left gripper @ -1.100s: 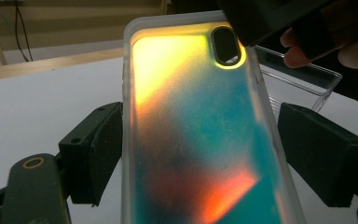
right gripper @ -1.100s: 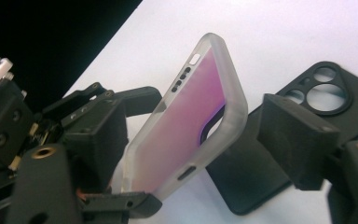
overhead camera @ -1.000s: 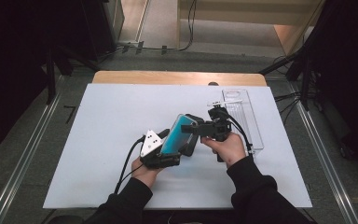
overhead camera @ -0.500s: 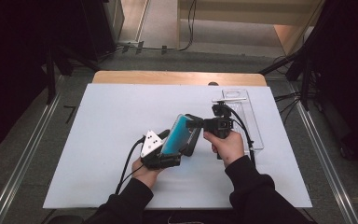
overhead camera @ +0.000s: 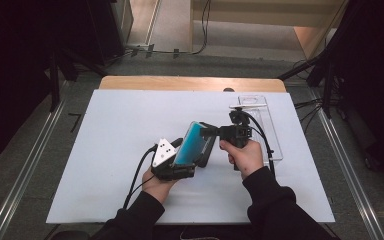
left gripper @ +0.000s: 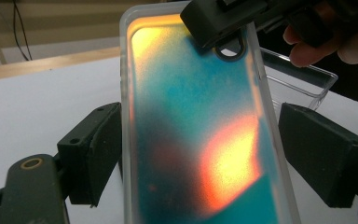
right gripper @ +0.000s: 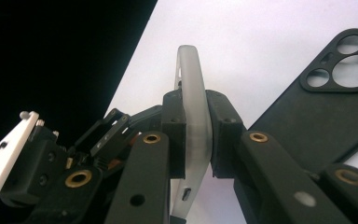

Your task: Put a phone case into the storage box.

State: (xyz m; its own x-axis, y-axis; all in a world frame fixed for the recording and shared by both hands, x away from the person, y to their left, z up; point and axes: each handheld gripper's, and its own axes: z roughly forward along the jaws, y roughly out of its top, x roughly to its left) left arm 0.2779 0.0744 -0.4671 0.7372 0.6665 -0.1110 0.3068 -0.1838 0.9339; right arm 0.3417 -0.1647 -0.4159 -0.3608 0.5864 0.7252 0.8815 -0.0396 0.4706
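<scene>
A phone in a clear case, its back teal and orange, is held tilted up over the white board. My left gripper is shut on its two long sides, one pad on each. My right gripper comes in from the right. Its jaws have just been closing and now pinch the translucent case rim at the phone's top end, near the camera cut-out. A black phone case lies flat on the board beneath.
A clear plastic tray stands at the right of the white board, close behind my right hand. The wooden table edge runs along the back. Cables trail from both grippers toward the front.
My right gripper's jaws have closed onto the top rim of the phone's case. The left gripper and the phone have stayed where they were.
</scene>
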